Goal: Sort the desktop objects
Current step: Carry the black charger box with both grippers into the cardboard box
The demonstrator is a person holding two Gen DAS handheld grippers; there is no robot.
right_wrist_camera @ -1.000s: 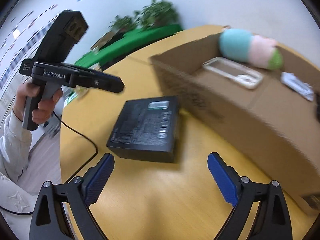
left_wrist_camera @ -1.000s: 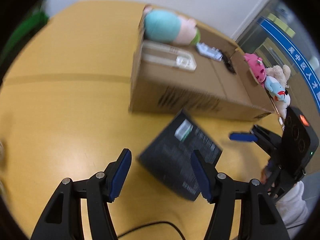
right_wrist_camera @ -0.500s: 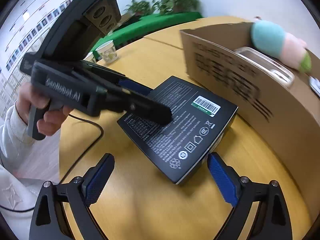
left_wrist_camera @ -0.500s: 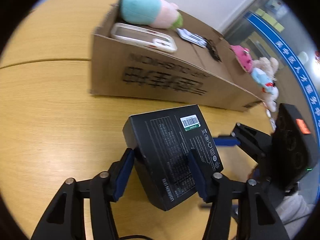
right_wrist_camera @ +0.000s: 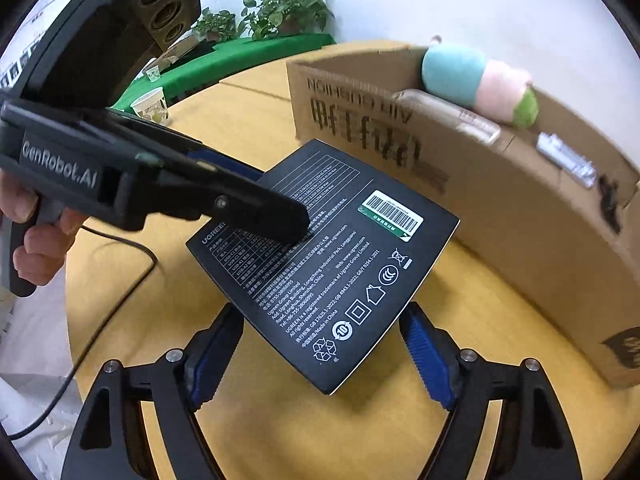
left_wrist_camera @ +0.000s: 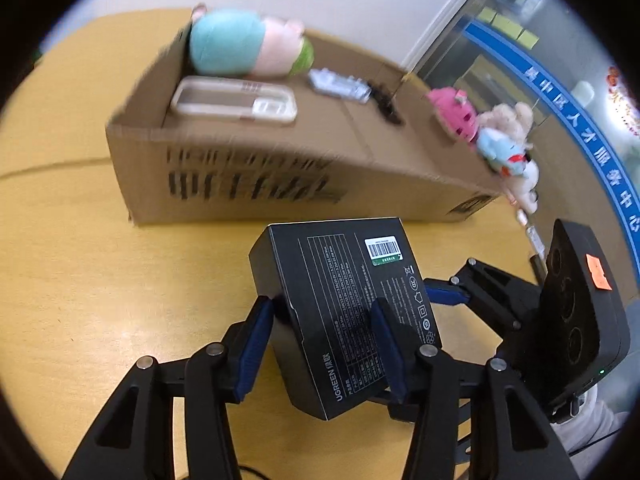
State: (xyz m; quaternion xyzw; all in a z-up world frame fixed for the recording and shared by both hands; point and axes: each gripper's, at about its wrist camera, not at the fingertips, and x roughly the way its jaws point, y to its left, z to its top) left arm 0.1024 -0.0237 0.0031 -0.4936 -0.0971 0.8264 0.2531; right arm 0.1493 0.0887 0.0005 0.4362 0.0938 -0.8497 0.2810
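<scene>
Box (left_wrist_camera: 344,304) sits pinched in my left claw (left_wrist_camera: 320,340), lifted off the table (left_wrist_camera: 100,280) and tilted, barcode side up, just in front of the carton (left_wrist_camera: 240,176). My right claw (right_wrist_camera: 320,356) is spread wide under the box's near corner, pads apart from it. Inside the carton lie a plush (left_wrist_camera: 248,44) and a clear case (left_wrist_camera: 234,100)

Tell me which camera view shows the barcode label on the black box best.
The right wrist view: the barcode label on the black box is large, sharp and unobstructed there, with bars and green strip clear. The left wrist view shows it smaller and farther away, beyond the left tool gripping the box.
</scene>
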